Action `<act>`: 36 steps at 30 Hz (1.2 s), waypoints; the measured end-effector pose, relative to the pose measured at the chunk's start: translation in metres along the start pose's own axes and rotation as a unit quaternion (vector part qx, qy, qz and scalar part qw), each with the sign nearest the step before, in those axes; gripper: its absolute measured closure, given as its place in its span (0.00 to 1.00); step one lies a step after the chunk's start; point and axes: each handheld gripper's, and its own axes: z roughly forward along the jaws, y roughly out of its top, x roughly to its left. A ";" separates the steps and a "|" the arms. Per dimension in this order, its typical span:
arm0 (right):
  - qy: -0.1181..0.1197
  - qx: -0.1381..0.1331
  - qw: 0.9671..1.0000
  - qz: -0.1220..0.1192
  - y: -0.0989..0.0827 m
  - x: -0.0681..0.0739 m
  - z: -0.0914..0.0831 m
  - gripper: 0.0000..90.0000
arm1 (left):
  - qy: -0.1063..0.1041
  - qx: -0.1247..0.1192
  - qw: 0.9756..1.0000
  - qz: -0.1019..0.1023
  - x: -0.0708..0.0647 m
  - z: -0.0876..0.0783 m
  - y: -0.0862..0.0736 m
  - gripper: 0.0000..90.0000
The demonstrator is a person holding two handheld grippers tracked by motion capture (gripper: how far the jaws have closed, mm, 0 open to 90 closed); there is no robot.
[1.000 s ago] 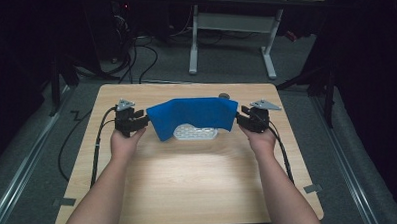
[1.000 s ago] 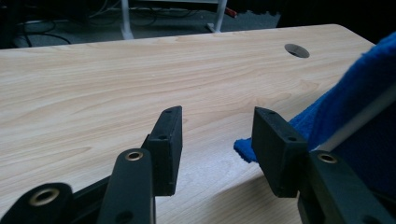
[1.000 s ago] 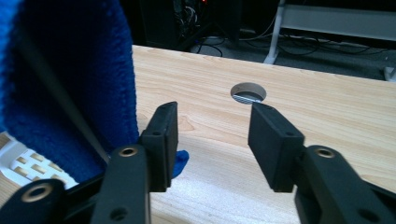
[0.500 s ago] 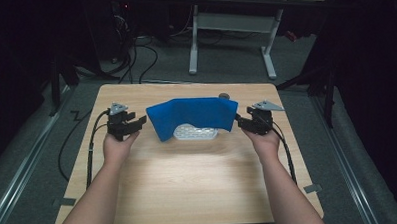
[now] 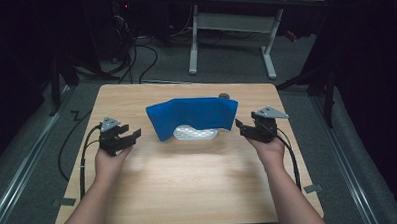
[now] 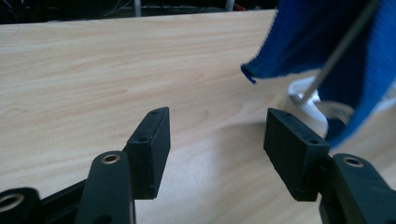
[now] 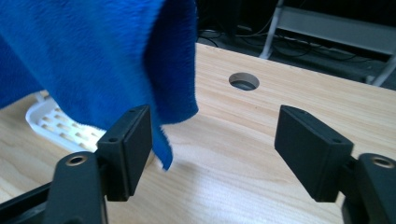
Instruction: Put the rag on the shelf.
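Compared with one second earlier, both grippers have drawn apart from the blue cloth [image 5: 193, 115]: then each was at a side edge of it, now each stands clear of it with bare tabletop between. The left gripper [image 5: 128, 138] sits off the cloth's left edge, its jaws spread wide with nothing between them; in the left gripper view the left gripper [image 6: 215, 140] looks past open wood toward the cloth's hanging corner [image 6: 299, 51]. The right gripper [image 5: 242, 127] sits just off the cloth's right edge, jaws likewise wide apart and empty; in the right gripper view the right gripper [image 7: 214, 140] has the cloth's lower edge [image 7: 107, 60] hanging close before its left-hand jaw, whether touching cannot be told.

The cloth stands draped as a raised band at the middle of the wooden table [image 5: 189, 187], toward the far side, over a thin grey rod [image 6: 338, 46] that rises from a white perforated base [image 5: 196, 133]. The base lies on the table under the cloth's front edge.

Open room: the whole near half of the table is bare wood, as are the strips left and right of the cloth. A round hole [image 7: 243, 81] pierces the tabletop by the cloth's far right corner. Beyond the far edge stands a white desk frame [image 5: 231, 28] on the dark floor, with black cables [image 5: 134, 54] lying to its left.
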 end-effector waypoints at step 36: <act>0.130 0.092 0.987 -0.032 -0.121 0.097 -0.060 0.14 | -0.115 0.109 0.985 0.067 -0.129 -0.033 -0.084 0.38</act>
